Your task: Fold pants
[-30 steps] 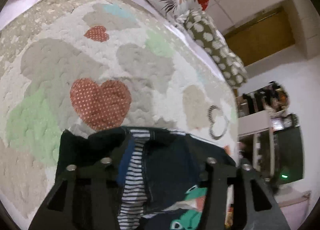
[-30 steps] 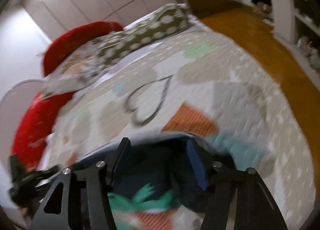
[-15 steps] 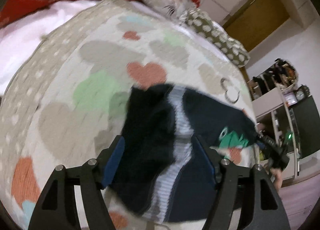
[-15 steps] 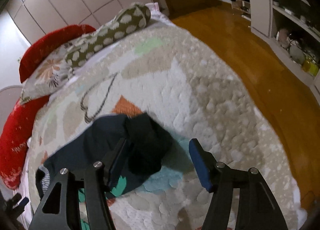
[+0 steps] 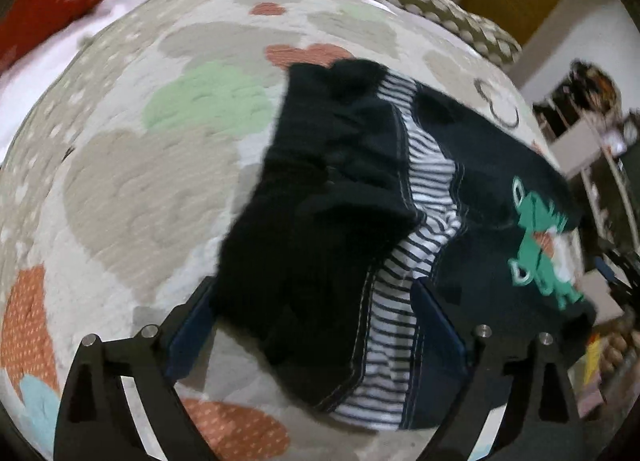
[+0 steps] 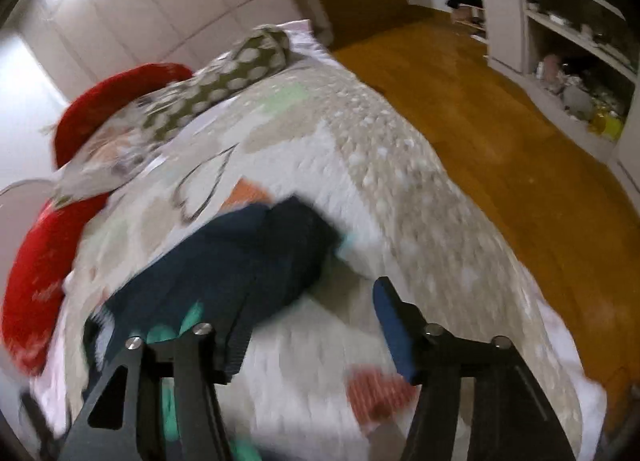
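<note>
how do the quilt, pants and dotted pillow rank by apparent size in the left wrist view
1. quilt, fills most of the view
2. pants
3. dotted pillow, smallest, though it lies farthest from the camera, so its true size is unsure

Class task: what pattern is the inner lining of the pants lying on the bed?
The lining has thin dark and white stripes, clearest in the left wrist view.

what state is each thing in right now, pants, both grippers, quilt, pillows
pants: folded over, striped lining showing, lying loose on the quilt
left gripper: open, jaws apart above the pants, gripping nothing
right gripper: open, empty, beside the pants' edge
quilt: spread over the bed
spotted pillow: lying at the bed's head
</note>
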`<state>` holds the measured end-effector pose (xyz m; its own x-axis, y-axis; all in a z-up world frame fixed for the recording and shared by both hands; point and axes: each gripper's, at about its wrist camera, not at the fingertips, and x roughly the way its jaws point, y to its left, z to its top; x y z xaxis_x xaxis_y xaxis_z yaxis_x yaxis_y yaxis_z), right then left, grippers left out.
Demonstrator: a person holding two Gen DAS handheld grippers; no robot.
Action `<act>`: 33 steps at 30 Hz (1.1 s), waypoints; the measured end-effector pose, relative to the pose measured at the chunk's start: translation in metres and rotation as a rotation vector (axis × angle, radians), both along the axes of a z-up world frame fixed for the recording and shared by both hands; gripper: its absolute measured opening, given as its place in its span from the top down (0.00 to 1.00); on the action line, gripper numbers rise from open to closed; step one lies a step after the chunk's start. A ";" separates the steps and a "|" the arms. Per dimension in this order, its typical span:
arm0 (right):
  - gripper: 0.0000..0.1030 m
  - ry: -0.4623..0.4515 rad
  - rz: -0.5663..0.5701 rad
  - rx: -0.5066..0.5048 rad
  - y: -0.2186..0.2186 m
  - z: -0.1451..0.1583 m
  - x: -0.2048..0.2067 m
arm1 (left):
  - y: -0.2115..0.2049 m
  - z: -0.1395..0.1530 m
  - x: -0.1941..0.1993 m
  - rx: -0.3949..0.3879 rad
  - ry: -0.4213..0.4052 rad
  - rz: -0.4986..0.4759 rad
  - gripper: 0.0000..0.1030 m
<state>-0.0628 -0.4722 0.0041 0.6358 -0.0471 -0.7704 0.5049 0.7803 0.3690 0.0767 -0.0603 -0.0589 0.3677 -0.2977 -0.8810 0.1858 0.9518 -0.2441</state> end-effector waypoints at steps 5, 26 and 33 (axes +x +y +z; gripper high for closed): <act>0.34 0.011 0.033 -0.064 0.030 -0.011 -0.071 | -0.006 0.006 -0.005 0.016 -0.039 -0.028 0.82; 0.82 0.096 0.054 -0.112 0.070 -0.031 -0.065 | 0.072 0.033 -0.056 0.003 -0.019 0.149 0.58; 0.56 0.027 0.124 -0.186 0.075 0.001 -0.066 | 0.061 0.082 -0.069 0.047 -0.193 0.063 0.35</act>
<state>-0.1290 -0.3968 0.0051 0.6249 -0.1123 -0.7726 0.4083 0.8905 0.2008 0.0080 0.0008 0.0235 0.5479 -0.2292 -0.8045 0.1647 0.9725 -0.1649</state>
